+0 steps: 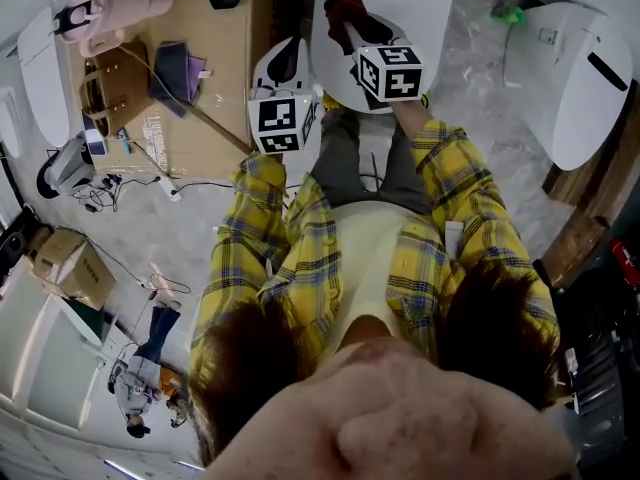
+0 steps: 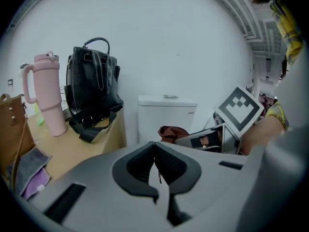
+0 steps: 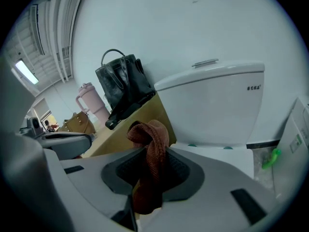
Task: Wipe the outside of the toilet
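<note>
toilet (image 3: pixel 212 105): white and glossy, straight ahead of us against a white wall. nearest, our right gripper (image 3: pixel 152 173) is clamped on a rust-brown cloth (image 3: pixel 152 144). our left gripper (image 2: pixel 157 166) has its jaws pressed together on nothing. beyond, the tank front carries a small dark logo, too small to read. to its left, a tan table (image 3: pixel 130 129) bears a black bag (image 3: pixel 123 83) and a pink tumbler (image 3: pixel 91 103).

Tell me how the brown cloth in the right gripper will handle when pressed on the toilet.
Likely floppy: the brown cloth folds over and droops from the shut jaws of the right gripper. Probably light and grippy, given its ribbed weave.
</note>
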### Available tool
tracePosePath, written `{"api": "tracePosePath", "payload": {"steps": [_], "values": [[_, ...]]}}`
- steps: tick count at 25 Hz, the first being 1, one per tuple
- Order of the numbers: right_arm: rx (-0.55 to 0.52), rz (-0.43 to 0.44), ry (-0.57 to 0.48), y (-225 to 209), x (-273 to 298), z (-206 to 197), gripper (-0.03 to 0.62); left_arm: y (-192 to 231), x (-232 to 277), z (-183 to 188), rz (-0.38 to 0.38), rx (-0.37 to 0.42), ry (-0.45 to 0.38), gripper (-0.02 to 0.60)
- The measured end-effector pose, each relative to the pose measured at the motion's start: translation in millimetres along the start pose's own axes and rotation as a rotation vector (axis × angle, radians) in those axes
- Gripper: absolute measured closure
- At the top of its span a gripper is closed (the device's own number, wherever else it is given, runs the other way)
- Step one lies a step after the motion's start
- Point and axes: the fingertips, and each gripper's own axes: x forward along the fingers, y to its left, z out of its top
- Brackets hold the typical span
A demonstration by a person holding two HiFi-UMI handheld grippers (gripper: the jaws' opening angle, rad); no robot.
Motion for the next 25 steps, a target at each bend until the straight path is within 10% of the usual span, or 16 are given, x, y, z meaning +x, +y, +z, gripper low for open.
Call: {"api": "tracePosePath", "payload": {"steps": [25], "values": [[0.051,-0.134,0.200,-85.4,138.4,-52.8,0.479,11.2,75.9,-60.2,0.003,-0.011,0.112,0.572]]}}
